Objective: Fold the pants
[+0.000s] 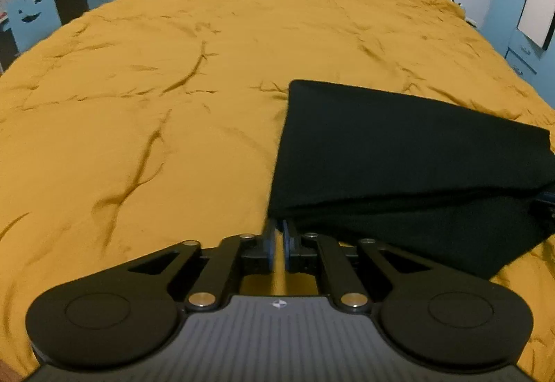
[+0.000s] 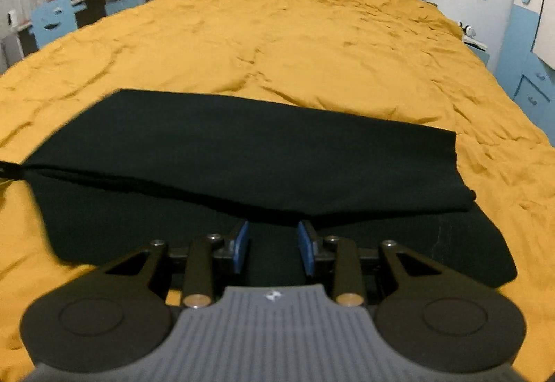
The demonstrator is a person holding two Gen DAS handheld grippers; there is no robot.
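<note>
The black cloth pants lie on the mustard-yellow quilted bed, already doubled over with one layer atop another; at least one more fold seems left. The left gripper is nearly closed, seemingly pinching the pants' near corner just ahead of its jaws. The right gripper hangs open over the lower layer, holding nothing; only its view shows the pants' full width.
</note>
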